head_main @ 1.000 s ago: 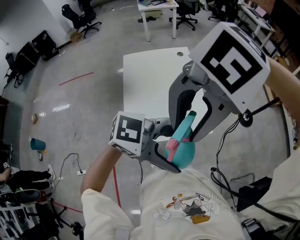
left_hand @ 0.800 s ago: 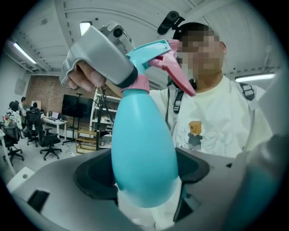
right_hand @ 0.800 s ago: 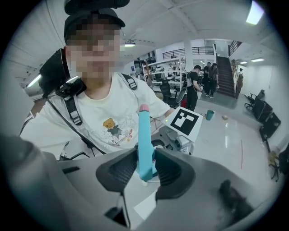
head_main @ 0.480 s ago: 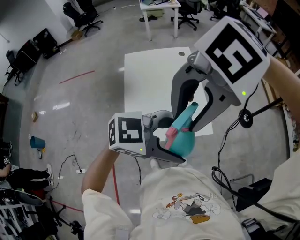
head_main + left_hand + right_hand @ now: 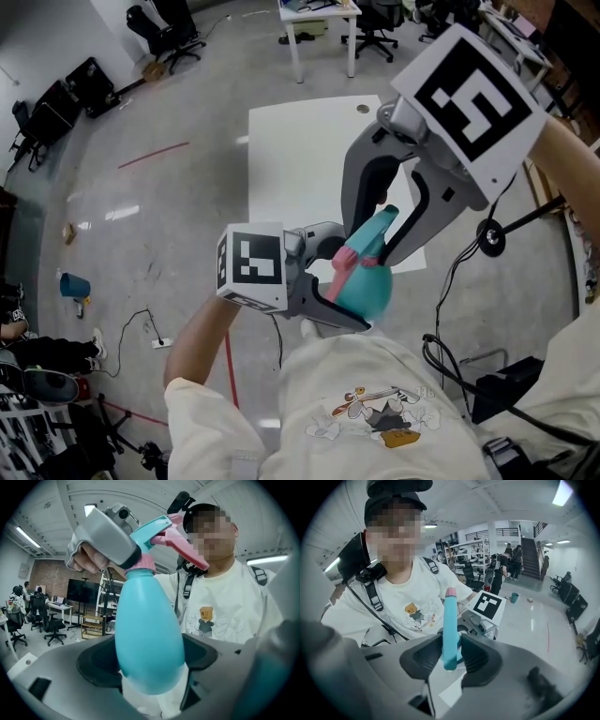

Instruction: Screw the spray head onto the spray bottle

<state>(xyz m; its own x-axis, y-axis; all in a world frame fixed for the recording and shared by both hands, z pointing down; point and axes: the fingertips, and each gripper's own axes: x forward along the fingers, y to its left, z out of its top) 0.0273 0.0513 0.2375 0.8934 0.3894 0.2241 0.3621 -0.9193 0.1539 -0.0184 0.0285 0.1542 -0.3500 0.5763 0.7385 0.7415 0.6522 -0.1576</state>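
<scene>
From the head view I see my left gripper [image 5: 342,281] clamped on the round body of the teal spray bottle [image 5: 367,292], holding it low in front of the person's white shirt [image 5: 375,403], by the near edge of the white table [image 5: 295,159] as the picture lays it out. My right gripper [image 5: 373,246] reaches down from the upper right and grips the spray head [image 5: 375,230], which sits on top of the bottle with its pink trigger [image 5: 339,279] hanging towards the left gripper's marker cube [image 5: 253,265]. I count one bottle, one spray head, two grippers and one marker cube on each. The bottle's neck and base are covered here by the jaws. In the left gripper view the bottle [image 5: 147,639] fills the middle, its lower end pinched between the two dark pads and cut off below them. A pink collar [image 5: 140,565] rings its neck, and the head [image 5: 152,529] and trigger [image 5: 185,550] sit tilted above it. One grey jaw of the right gripper presses the head's side with a hand [image 5: 86,559] behind it; the other jaw is hidden behind the head. I cannot tell whether the collar is threaded fully down. In the right gripper view the head [image 5: 450,630] stands as a narrow teal upright between the two pads, which close on it. Its pink tip [image 5: 450,592] points at the person, and the bottle below is almost wholly hidden
</scene>
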